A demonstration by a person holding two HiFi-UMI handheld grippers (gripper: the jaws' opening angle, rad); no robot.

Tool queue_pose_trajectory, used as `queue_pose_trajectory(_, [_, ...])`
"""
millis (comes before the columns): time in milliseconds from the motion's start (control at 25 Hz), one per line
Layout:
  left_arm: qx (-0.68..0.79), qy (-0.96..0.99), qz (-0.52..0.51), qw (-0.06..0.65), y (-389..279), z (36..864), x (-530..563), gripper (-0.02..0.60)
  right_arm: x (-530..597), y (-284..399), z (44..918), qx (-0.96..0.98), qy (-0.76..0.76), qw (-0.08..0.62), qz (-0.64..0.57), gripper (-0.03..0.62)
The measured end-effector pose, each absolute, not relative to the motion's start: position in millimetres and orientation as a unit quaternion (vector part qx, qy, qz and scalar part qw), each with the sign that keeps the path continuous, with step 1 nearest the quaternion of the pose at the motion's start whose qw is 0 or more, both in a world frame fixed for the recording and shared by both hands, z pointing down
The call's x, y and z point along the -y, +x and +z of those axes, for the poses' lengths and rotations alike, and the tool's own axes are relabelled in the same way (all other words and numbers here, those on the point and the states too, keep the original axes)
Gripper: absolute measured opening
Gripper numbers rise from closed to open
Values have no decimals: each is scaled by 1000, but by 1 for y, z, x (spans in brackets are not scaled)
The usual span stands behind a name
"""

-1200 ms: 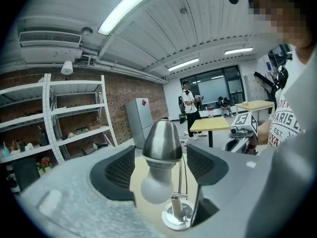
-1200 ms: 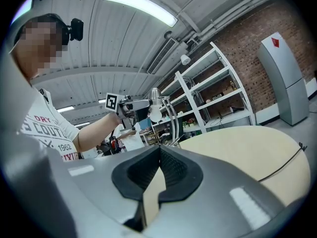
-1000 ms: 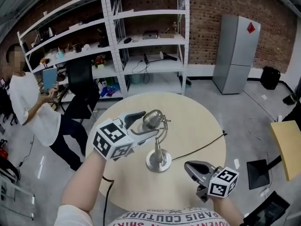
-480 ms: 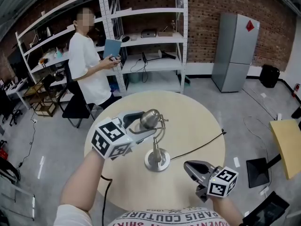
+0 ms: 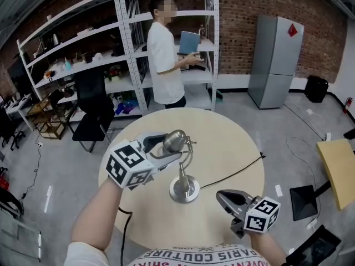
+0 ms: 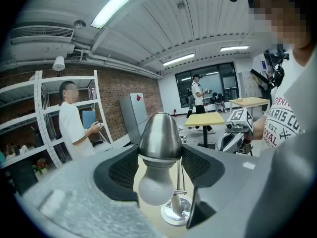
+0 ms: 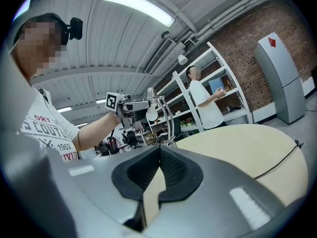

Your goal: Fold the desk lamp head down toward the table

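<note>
Between the jaws of the left claw point(image 5: 172, 144) sits the desk lamp head point(image 6: 158, 138), its brushed-metal shade caught on either side by the dark ribbed pads point(image 6: 116, 175). The jaws have just been closing and now stand fairly wide, bearing against the flanks of the shade. Just under the shade, on the near side of the claw's mouth, the white bulb point(image 6: 153, 195) bulges toward the camera. Past the jaw tips and lower, the thin stem point(image 6: 179, 182) runs down to the round metal base point(image 6: 176, 209), which rests on the pale round table point(image 5: 233, 143). The head is held up above the base, well clear of the tabletop.

Off to the right of that claw and nearer the person, the right claw point(image 7: 159, 151) hangs over the table's near edge, its jaws drawn together at the tips with nothing between them; only tabletop shows through the slit below the tips. Seen from it, the lamp stands ahead and to the left, well apart. A black cord point(image 5: 238, 170) crosses the table ahead of the right claw, from near the base toward the far right rim. Far beyond both claws a person in a white shirt point(image 5: 163, 54) stands at white shelving point(image 5: 127, 65), and a grey cabinet point(image 5: 274, 62) stands farther right
</note>
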State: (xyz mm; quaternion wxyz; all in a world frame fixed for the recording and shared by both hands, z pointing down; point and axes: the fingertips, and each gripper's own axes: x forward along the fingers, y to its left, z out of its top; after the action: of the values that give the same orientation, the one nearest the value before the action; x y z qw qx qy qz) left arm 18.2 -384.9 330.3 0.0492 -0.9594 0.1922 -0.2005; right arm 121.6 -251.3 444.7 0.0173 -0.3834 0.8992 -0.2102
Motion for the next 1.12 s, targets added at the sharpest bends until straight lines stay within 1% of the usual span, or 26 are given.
queue_pose_trajectory(1120, [-213,-959,-184,27,-3,334,383,270,249,117,447,-904,-369,10,-214,0])
